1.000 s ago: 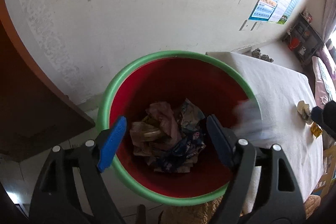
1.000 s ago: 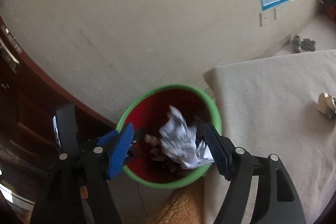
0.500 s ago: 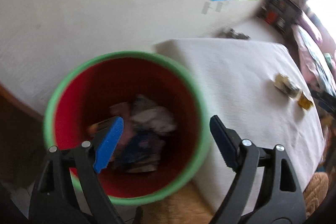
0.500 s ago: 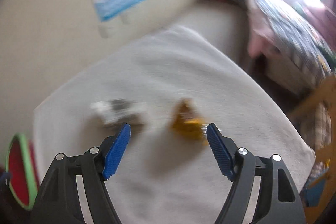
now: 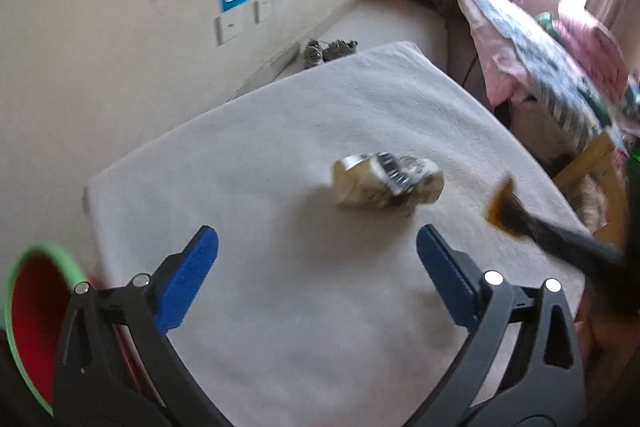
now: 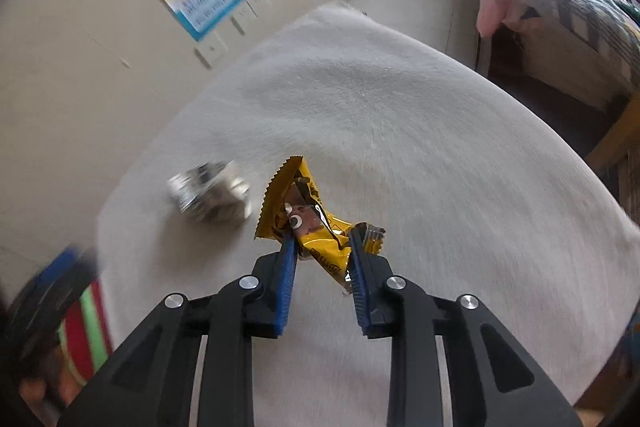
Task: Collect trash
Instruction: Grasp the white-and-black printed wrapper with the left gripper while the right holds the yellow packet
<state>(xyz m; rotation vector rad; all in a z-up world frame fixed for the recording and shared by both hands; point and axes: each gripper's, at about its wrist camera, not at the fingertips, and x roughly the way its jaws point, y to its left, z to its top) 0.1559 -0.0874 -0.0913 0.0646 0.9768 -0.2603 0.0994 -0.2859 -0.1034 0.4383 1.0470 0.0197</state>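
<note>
Yellow crinkled snack wrapper (image 6: pixel 308 227): your right tool (image 6: pixel 322 247) is closing on it, pads touching. Left tool (image 5: pixel 316 247) opening wide, empty; crumpled silver wrapper (image 5: pixel 386 185) remains on the bench (image 5: pixel 280 131).

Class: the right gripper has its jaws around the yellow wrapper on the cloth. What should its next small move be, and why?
Probably finish closing, then lift. The right gripper jaws are closing with the yellow wrapper between them, and the wrapper lies on the white cloth; the bin waits at the table's edge.
</note>
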